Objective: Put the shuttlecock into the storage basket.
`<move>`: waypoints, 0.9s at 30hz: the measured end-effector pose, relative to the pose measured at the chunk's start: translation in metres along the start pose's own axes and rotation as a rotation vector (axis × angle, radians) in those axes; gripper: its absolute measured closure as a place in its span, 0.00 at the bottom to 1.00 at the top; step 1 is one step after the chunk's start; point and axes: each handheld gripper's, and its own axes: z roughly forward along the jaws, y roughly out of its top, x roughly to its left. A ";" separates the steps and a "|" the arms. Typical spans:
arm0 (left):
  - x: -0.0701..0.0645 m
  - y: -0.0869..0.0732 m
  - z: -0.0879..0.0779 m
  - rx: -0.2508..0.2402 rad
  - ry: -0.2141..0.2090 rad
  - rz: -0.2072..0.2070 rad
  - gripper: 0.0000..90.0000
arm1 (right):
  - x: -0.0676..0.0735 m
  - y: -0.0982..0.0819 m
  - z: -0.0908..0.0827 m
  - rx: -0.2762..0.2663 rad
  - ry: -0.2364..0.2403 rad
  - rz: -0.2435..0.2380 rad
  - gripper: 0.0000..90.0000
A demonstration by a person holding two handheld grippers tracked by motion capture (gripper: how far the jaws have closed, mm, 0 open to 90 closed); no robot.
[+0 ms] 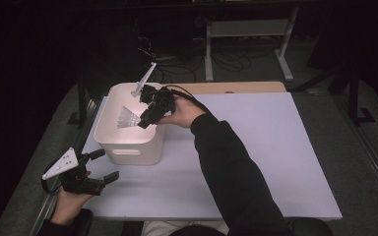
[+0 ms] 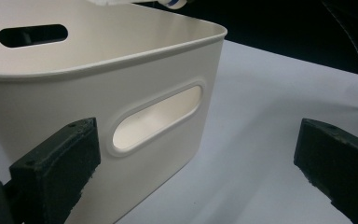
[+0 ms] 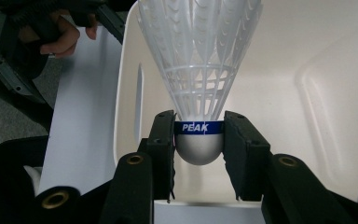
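Right gripper view: shuttlecock point(image 3: 199, 79) skirt points away.

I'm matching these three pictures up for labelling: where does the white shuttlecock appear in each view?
High view: the shuttlecock is left of centre, over the bin's opening, held by the right tongs.
Left gripper view: only a white and blue scrap at the top edge above the bin, too little to tell.
Right gripper view: centre, its base clamped between the jaws, skirt pointing up.
Shared landmark: the white bin with slot handles.
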 end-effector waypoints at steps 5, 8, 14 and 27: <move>0.000 0.000 0.000 0.001 -0.002 0.000 0.00 | -0.001 -0.001 0.009 0.017 0.010 0.006 0.71; 0.000 0.000 0.000 0.000 -0.002 0.000 0.00 | -0.001 -0.001 0.013 0.027 0.015 0.011 0.71; 0.000 0.000 0.000 0.000 -0.003 0.001 0.00 | -0.001 -0.001 0.019 0.034 0.021 0.012 0.71; 0.000 0.000 0.000 0.000 -0.005 0.000 0.00 | -0.002 -0.001 0.031 0.073 0.021 0.021 0.71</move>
